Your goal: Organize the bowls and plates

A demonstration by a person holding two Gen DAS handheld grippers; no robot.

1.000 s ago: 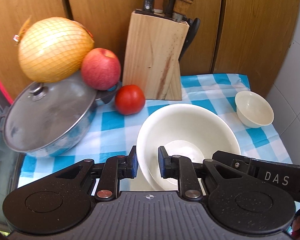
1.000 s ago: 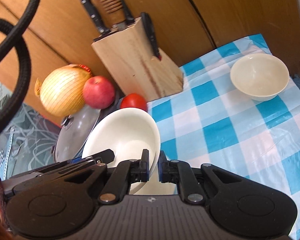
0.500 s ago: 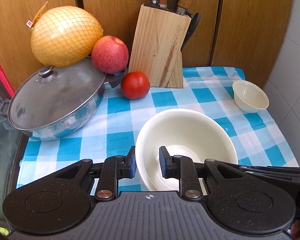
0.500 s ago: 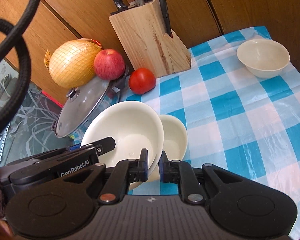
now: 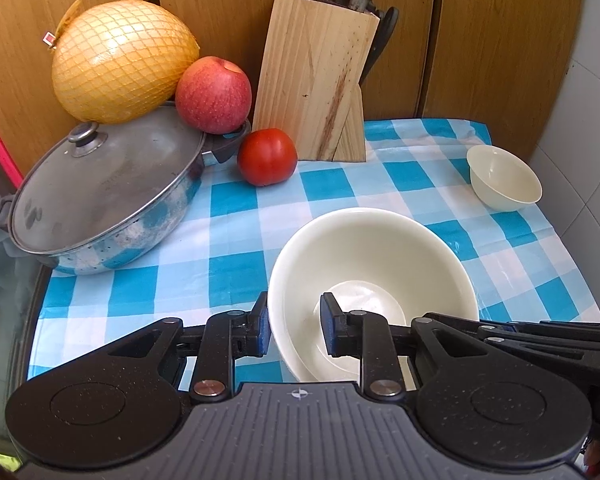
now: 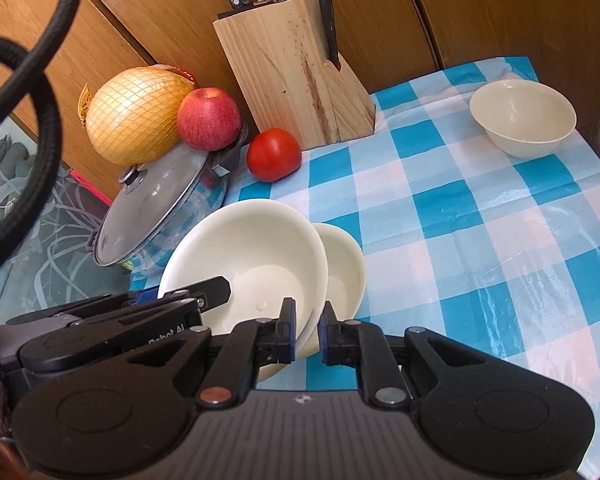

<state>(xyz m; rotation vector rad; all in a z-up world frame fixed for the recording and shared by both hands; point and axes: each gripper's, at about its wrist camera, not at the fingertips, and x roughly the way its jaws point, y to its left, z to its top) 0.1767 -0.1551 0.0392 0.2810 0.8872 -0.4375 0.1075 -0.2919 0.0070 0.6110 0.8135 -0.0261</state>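
Observation:
A large cream bowl (image 5: 374,256) sits tilted, its right side resting in a smaller cream bowl (image 6: 342,264) on the blue checked cloth. My left gripper (image 5: 294,330) straddles the large bowl's near-left rim, jaws apart, pads not pressing it. My right gripper (image 6: 306,334) straddles its near-right rim (image 6: 260,256), jaws slightly apart around it. A third small cream bowl (image 5: 504,178) stands alone at the far right, also in the right wrist view (image 6: 522,118).
A lidded steel pot (image 5: 100,196) stands at the left with a netted pomelo (image 5: 122,60) and an apple (image 5: 214,94) on it. A tomato (image 5: 267,156) and a wooden knife block (image 5: 316,80) stand at the back. Wooden panels rise behind.
Both grippers have pulled back and lowered with the large bowl, which now rests in the smaller bowl. Both grippers' jaws have widened a little around its rim.

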